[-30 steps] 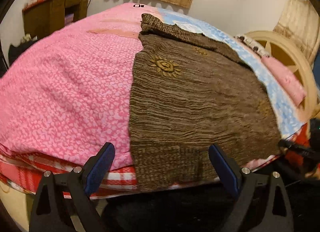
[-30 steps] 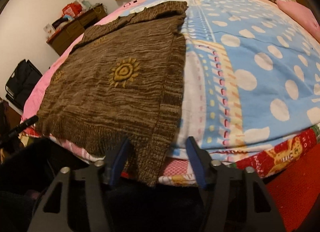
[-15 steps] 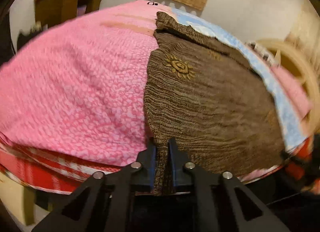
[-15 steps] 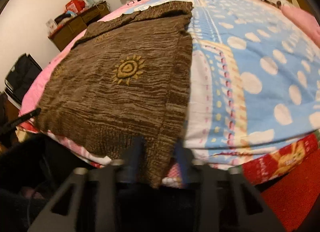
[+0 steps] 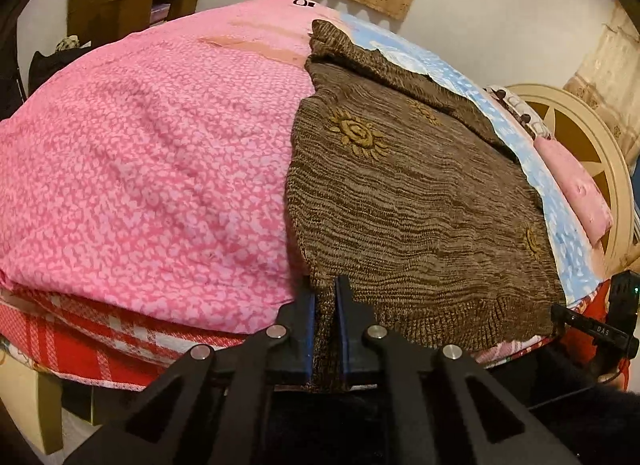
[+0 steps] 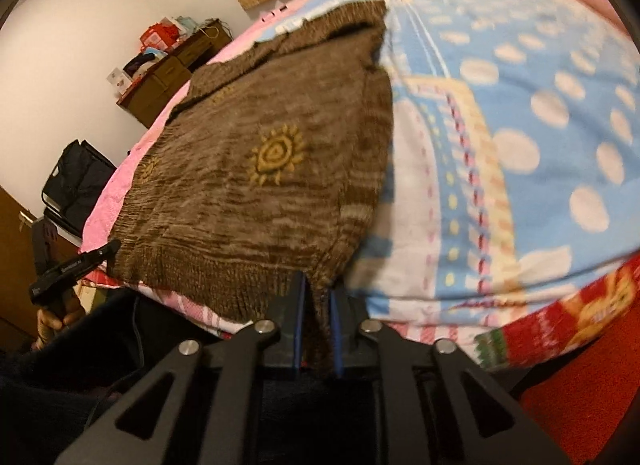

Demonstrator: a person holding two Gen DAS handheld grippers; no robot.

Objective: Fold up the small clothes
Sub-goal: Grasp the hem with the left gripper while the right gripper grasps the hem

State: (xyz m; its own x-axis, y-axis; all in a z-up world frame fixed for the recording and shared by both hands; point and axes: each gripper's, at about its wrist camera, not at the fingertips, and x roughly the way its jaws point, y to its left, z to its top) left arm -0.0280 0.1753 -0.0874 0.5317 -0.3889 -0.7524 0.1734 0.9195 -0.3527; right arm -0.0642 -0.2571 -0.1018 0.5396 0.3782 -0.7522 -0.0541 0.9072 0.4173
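A brown knitted sweater (image 5: 416, 205) with yellow sun motifs lies flat on the bed, its ribbed hem at the near edge. My left gripper (image 5: 325, 289) is shut on the hem's left corner. In the right wrist view the same sweater (image 6: 260, 169) shows, and my right gripper (image 6: 318, 289) is shut on the hem's right corner, which is lifted a little off the bed. The other gripper shows at the left edge of the right wrist view (image 6: 72, 265) and at the right edge of the left wrist view (image 5: 592, 329).
The bed carries a pink quilt (image 5: 140, 169) on the left and a blue dotted blanket (image 6: 520, 125) on the right. A round headboard (image 5: 580, 137) and pink pillow (image 5: 576, 189) lie at the far right. A wooden cabinet (image 5: 128, 1) stands by the wall.
Both grippers moved in from open to closed on the sweater's near hem corners. The right corner has begun to lift off the bed.
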